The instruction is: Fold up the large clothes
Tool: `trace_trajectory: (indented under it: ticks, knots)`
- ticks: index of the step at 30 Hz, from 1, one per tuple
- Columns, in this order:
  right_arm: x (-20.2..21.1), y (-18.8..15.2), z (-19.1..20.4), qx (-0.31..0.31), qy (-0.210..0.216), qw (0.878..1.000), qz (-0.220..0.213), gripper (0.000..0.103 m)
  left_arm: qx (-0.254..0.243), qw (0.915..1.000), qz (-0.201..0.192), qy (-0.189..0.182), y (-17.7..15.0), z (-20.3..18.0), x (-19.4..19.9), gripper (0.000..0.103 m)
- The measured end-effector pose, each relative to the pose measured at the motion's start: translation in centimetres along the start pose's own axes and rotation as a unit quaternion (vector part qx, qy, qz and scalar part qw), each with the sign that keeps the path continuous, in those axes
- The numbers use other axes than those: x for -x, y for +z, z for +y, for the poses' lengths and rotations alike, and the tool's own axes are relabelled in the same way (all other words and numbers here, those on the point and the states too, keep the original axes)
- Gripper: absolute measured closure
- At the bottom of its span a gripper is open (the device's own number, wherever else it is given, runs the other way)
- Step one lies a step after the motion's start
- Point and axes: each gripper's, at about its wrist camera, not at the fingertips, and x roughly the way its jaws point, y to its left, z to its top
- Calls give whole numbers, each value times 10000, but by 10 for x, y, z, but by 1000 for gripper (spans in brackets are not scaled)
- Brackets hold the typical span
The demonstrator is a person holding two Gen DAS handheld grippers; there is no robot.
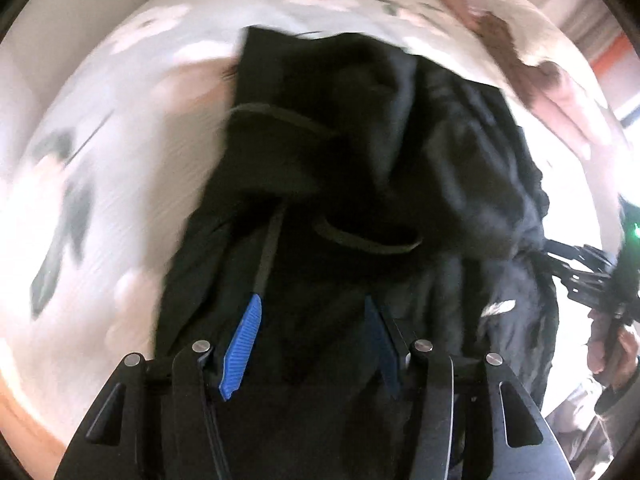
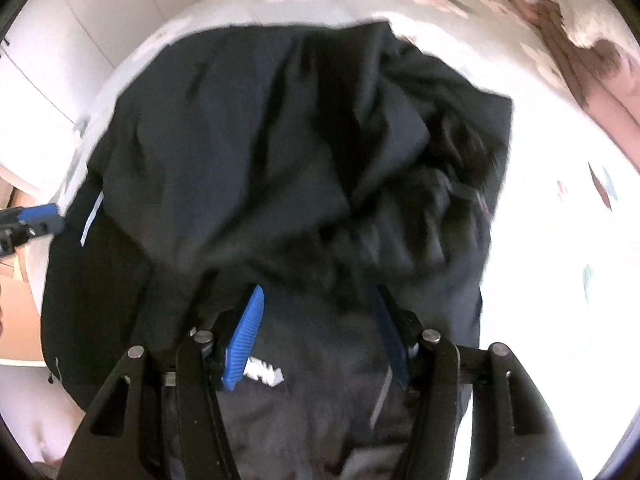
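A large dark navy garment lies bunched on a bed with a pale floral sheet. It fills the middle of the right wrist view, with a small white logo near the fingers. My left gripper stands with its blue pads wide apart over the cloth, gripping nothing. My right gripper is also open above the garment, its blue pads apart. The right gripper shows at the right edge of the left wrist view. The left gripper's blue tip shows at the left of the right wrist view.
The floral sheet surrounds the garment. A pinkish-brown bundle of fabric lies at the far right of the bed, and it also shows in the right wrist view. A white cabinet stands at the left. Both views are motion-blurred.
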Motion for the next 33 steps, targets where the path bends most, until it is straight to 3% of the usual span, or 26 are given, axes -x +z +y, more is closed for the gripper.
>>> trace_trajectory:
  ticks: [2, 11, 15, 18, 20, 23, 25, 26, 27, 30, 33]
  knots:
    - [5, -16, -3, -125, -13, 9999, -14, 44, 206, 9994, 129, 226, -16, 20, 4, 48]
    - [2, -72, -2, -801, -30, 9961, 377, 44, 1228, 9898, 518, 499, -75, 112, 8, 48]
    - [9, -98, 0, -1110, -292, 9924, 442, 44, 1523, 9838, 894, 303, -105, 146, -2, 48]
    - [11, -120, -5, -1390, -417, 9878, 568, 44, 1690, 9769, 1278, -285, -126, 160, -19, 48]
    - [11, -131, -10, -1573, -393, 9846, 651, 44, 1637, 9740, 1464, -560, -136, 159, -28, 48]
    - [13, -148, -13, -1738, -563, 9805, 731, 44, 1170, 9805, 1497, -500, -144, 148, -34, 48]
    - [19, -159, -13, -1793, -687, 9787, 728, 44, 878, 9848, 1431, -453, -146, 139, -33, 65]
    - [24, -166, -13, -1828, -742, 9776, 735, 44, 714, 9861, 1396, -542, -145, 133, -29, 81]
    - [26, -174, -14, -1865, -779, 9764, 762, 44, 623, 9870, 1361, -587, -144, 129, -26, 84]
    - [33, -203, -18, -2172, -674, 9692, 940, 44, 314, 9873, 1287, -882, -140, 115, -18, 84]
    - [28, -229, -13, -2422, -425, 9627, 1126, 44, 418, 9822, 1558, -965, -141, 118, -32, 75]
